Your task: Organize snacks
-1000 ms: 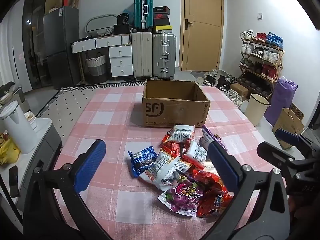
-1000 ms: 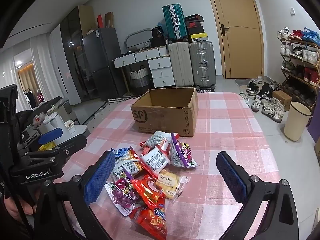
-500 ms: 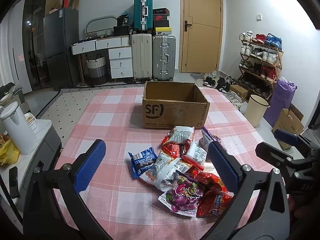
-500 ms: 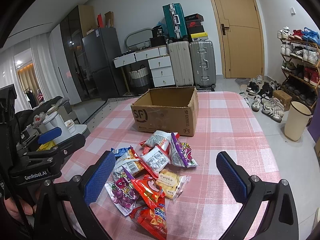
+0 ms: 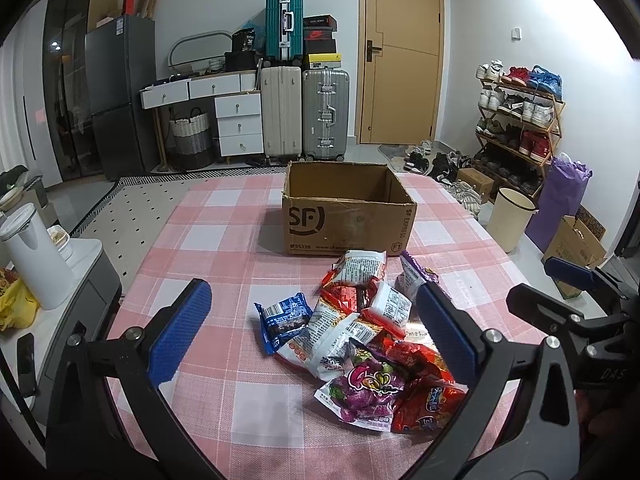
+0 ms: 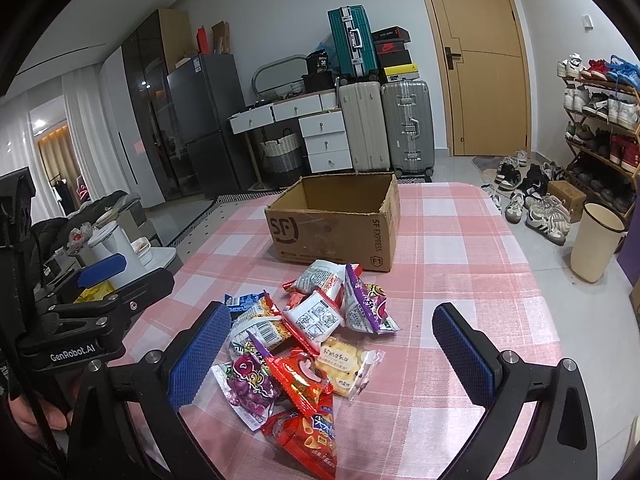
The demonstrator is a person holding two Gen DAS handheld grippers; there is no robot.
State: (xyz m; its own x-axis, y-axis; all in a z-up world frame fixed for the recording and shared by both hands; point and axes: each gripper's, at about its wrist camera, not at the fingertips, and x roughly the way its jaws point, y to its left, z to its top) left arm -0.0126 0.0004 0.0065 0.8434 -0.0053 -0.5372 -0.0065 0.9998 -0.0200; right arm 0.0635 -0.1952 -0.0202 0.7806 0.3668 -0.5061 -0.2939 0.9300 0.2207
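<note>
A pile of snack packets (image 5: 360,332) (image 6: 308,344) lies on the pink checked tablecloth (image 5: 224,240), in front of an open cardboard box (image 5: 346,212) (image 6: 334,220) marked SF that looks empty. A blue packet (image 5: 282,320) sits at the pile's left edge; a purple one (image 5: 368,394) and red ones lie nearest me. My left gripper (image 5: 316,332) hovers open above the pile's near left side. My right gripper (image 6: 332,354) hovers open over the pile's near right side. Neither holds anything. Each gripper shows at the edge of the other's view.
A white kettle (image 5: 36,260) stands on a low cabinet left of the table. Right of the table, on the floor, are a cream bin (image 5: 510,220), a purple bag and a shoe rack (image 5: 520,120). Suitcases (image 5: 304,112) and drawers stand behind, by a door.
</note>
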